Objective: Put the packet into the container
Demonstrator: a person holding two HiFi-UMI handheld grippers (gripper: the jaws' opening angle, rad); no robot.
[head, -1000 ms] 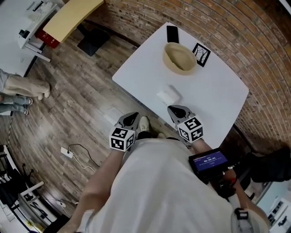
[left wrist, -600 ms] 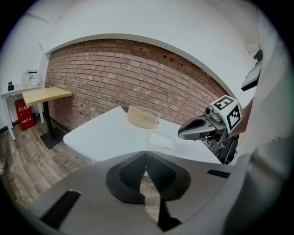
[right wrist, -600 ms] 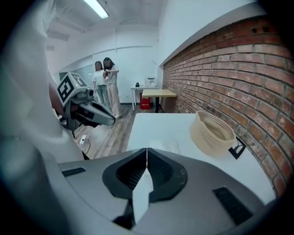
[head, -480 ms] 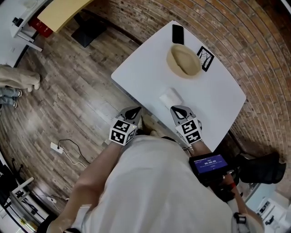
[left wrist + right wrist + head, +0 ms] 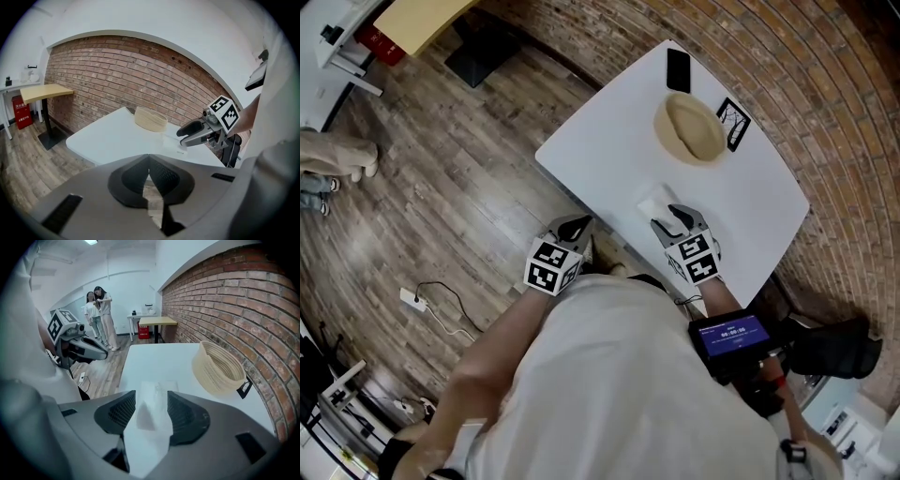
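Packet on the near edge: a pale, see-through packet (image 5: 654, 201) lies flat on the white table (image 5: 609, 150), close to the edge nearest the person and well apart from the woven container (image 5: 692, 131), which stands empty farther along the same tabletop beside a dark phone (image 5: 678, 69).

The right gripper (image 5: 671, 217) tilts down over the packet. Its jaws have just been opening and now stand apart, with the packet between the 2 ribbed pads in the right gripper view. The pads flank it and do not appear to pinch it yet.

The left gripper (image 5: 573, 226) hangs off the table's edge above the wooden floor (image 5: 441, 187), its jaws pressed together on nothing.

The packet looks like thin film around a soft filling. It is likely very light, limp and somewhat slick, so it may sag or slide out of a loose pinch, and it lies too flat to scoop from beneath. The best hold is probably across its narrow width near the middle, where the film puffs up off the table and both pads can meet it squarely. A corner grip would likely leave most of it dangling. A firm but gentle squeeze should do, since the contents seem crushable and no weight needs fighting.
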